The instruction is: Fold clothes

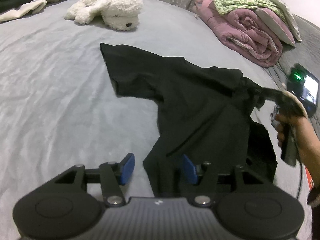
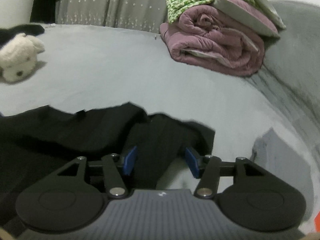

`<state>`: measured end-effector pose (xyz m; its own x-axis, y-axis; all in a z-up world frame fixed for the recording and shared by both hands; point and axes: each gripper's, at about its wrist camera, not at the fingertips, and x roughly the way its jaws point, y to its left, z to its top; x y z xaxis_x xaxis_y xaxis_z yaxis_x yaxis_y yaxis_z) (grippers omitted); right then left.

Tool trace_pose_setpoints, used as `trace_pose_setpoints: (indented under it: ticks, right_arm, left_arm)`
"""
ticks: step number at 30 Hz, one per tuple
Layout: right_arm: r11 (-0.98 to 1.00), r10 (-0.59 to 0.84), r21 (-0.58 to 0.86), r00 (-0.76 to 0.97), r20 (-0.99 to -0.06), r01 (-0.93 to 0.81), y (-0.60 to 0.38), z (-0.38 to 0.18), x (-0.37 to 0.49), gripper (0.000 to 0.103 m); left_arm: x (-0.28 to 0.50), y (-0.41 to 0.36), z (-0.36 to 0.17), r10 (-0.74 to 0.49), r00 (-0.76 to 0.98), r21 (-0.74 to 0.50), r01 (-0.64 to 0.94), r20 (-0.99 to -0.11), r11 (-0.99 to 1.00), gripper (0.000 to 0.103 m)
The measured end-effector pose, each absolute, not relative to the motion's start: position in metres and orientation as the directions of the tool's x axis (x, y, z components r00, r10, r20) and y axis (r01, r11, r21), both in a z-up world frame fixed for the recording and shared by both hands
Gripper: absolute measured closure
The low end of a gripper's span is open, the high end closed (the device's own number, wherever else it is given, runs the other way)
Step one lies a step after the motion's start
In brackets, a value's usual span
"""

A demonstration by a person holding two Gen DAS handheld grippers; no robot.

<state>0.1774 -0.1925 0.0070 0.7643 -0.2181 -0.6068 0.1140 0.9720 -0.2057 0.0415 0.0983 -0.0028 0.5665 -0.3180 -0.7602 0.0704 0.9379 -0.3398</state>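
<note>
Now both tools stand spread — left tool (image 1: 158, 169) and right tool (image 2: 161, 162) each straddle the black shirt's (image 1: 180, 92) near edge, unpinched.

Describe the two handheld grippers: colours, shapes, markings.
The left gripper and the right gripper look alike: a grey ribbed body with a small white mark, two round black discs at the sides, black linkage arms with silver pivot screws, and blue pads on the fingers. From outside, the right one shows a green light and a small screen.
</note>
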Motion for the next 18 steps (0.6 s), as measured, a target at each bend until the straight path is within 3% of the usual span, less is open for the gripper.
trace_pose_setpoints:
  ticks: [13,18]
  right_arm:
    - [0.992,-0.065,0.036,0.745,-0.664,0.119,-0.200,0.014,0.077,0.039]
    - [0.986,0.002,0.123,0.722,-0.692,0.115,-0.202,0.012,0.040,0.037]
  left_arm:
    - [0.031,0.099,0.001,-0.357,0.560,-0.395,0.057,-0.748,0.917,0.036]
    - [0.024,0.098,-0.005,-0.391,0.525,-0.441,0.033,-0.756,0.897,0.018]
